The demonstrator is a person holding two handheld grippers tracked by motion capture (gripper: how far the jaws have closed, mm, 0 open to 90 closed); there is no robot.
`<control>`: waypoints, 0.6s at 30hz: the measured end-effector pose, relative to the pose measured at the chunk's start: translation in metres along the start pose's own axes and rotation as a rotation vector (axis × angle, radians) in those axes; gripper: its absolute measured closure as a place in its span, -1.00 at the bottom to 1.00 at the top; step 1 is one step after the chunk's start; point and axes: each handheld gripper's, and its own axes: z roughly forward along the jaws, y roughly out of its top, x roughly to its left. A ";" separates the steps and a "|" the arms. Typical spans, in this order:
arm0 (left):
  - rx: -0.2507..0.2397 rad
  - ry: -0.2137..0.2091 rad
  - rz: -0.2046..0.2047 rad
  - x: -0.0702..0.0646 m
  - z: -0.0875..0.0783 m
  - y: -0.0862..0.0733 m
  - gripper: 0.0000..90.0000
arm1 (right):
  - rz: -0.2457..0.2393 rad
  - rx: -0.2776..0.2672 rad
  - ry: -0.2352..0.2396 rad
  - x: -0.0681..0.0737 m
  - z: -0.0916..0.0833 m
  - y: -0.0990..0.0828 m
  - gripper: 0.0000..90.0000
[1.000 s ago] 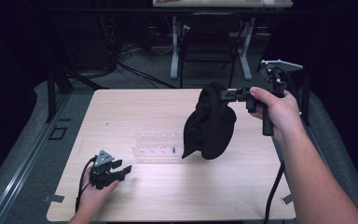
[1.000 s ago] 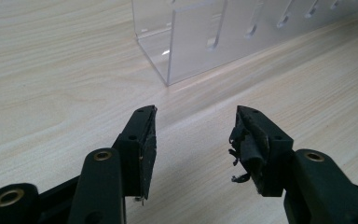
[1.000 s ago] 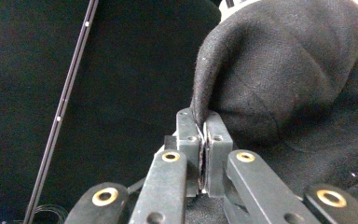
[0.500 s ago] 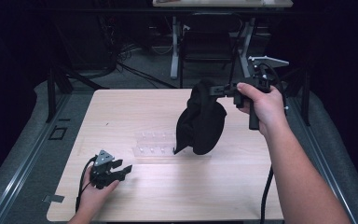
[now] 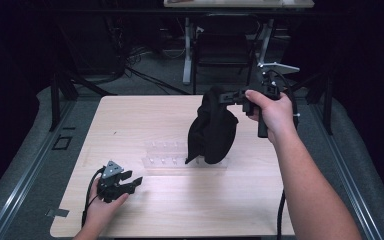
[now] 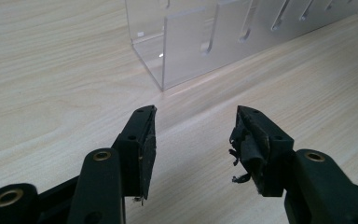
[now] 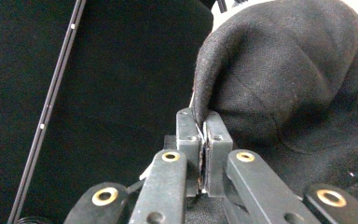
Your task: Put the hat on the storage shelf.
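A black cloth hangs above the table, its lower end over a clear plastic rack. My right gripper is shut on the cloth's top edge, held up at the right by a hand. In the right gripper view the jaws pinch a fold of the black cloth at my right gripper. My left gripper rests low on the table at the front left, open with nothing in it. In the left gripper view my left gripper points at a corner of the clear rack.
The wooden table is bare at its left and front. Its front edge runs just behind the left hand. A dark floor with stands and cables lies beyond the far edge. A cable trails down from the right arm.
The right gripper has carried the hanging cloth to the left and slightly lower, so that its end now hangs over the rack. The left gripper has stayed where it was.
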 end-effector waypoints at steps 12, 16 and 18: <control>-0.006 -0.027 0.031 -0.012 0.001 0.006 0.09 | 0.010 0.016 -0.012 -0.004 0.011 0.000 0.95; -0.025 -0.039 0.044 -0.018 0.000 0.012 0.07 | 0.016 0.012 0.002 -0.002 0.016 -0.002 0.95; -0.035 -0.051 0.047 -0.022 0.000 0.016 0.07 | 0.011 0.015 0.013 -0.001 0.019 -0.002 0.95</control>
